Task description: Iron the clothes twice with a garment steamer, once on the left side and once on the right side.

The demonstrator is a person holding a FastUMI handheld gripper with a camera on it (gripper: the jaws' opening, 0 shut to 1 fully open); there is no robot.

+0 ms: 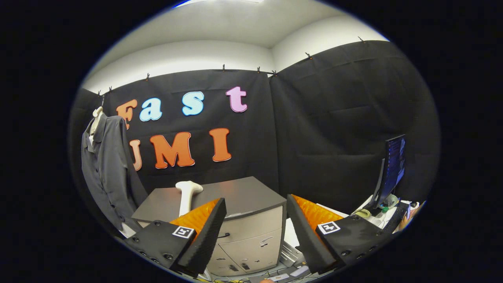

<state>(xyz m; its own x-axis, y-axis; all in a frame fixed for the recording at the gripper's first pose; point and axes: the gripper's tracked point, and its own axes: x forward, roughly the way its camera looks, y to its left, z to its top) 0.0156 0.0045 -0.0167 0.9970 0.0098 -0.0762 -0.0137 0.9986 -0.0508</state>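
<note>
Hand-held gripper (256, 210) wide open w/ nothing between fingers, raised short of a grey cabinet (251, 232); white garment steamer (188, 196) stands upright on cabinet top beyond left finger; grey shirt (108, 169) hangs on hanger further left, against booth wall.

Single fisheye cam riding the gripper (256, 204), looking forward along its fingers (204, 236), which stand wide apart, nothing between them. Held fairly high, faces the booth corner, slightly down onto the cabinet (235, 220) top just ahead. Shirt (108, 169) off to the left, monitor (393, 165) far right, both well beyond the fingers
</note>
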